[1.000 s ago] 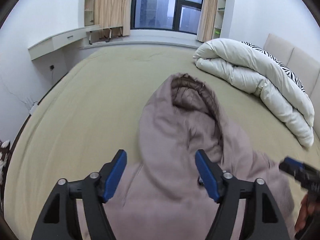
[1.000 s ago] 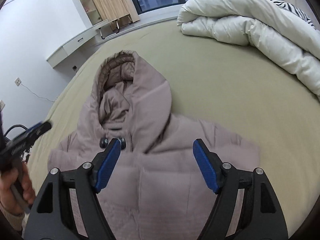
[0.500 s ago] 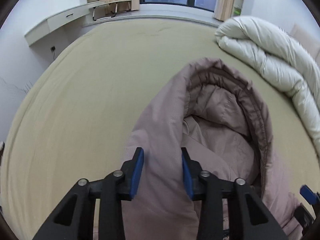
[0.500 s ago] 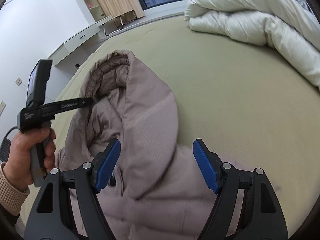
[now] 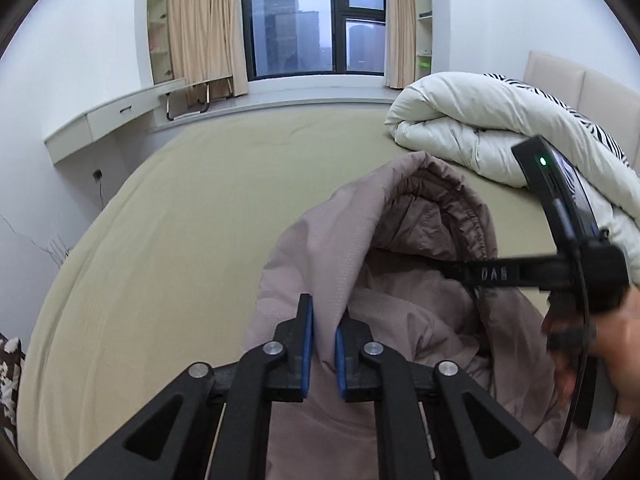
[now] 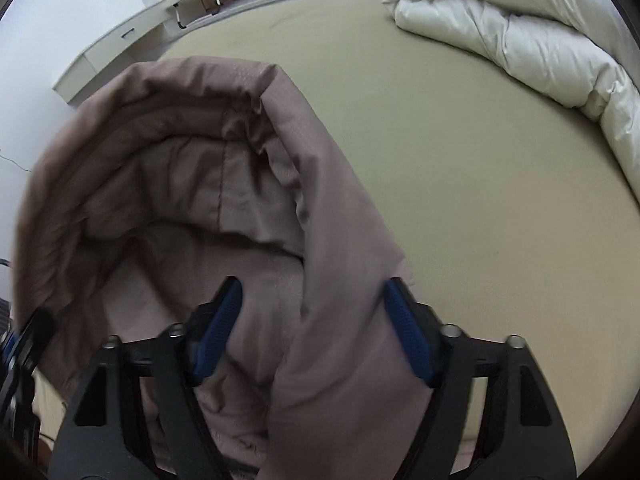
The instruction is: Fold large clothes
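Our left gripper (image 5: 320,344) has just clamped the jacket (image 5: 360,248) hood's left edge; our right gripper (image 6: 316,332), closing around the right edge, isn't pinching yet — the hood fold begins.

The bed (image 5: 192,216) lies bare along its left edge and toward the far edge under the window (image 5: 312,28). A rolled duvet (image 5: 480,128) blocks the right edge.

Both views look forward and downward along their tools, close over the hood (image 5: 404,236) (image 6: 208,168), sharing bed (image 5: 192,216) and duvet (image 6: 520,36).
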